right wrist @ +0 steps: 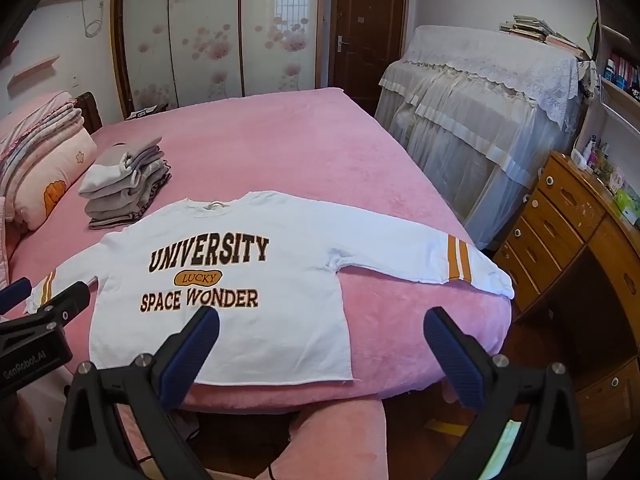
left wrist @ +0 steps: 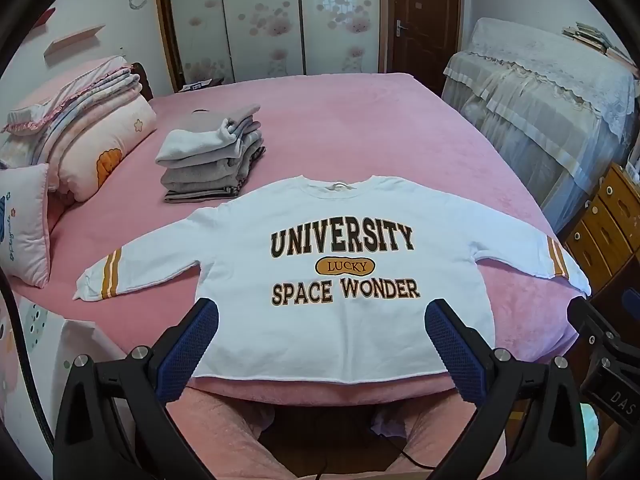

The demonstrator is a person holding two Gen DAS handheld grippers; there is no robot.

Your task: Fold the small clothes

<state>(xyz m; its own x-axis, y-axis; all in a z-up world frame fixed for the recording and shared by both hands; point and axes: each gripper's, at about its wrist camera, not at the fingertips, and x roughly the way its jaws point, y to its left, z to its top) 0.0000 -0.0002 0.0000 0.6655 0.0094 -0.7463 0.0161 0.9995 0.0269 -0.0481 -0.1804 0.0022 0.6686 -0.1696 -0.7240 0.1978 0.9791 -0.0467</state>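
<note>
Along the bed's [left wrist: 360,128] near edge, a white sweatshirt [left wrist: 344,320] lies print-up, sleeves spread for folding.
Left gripper [left wrist: 322,344] and right gripper [right wrist: 322,350] hover wide open, empty; folded clothes [left wrist: 212,160] stacked near the pillows.

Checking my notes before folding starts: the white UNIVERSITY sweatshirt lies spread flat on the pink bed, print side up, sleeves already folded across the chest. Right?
Not quite: the sleeves are not folded in; both lie stretched out sideways, as the left wrist view shows. The white sweatshirt does lie flat, print up, on the pink bed.
</note>
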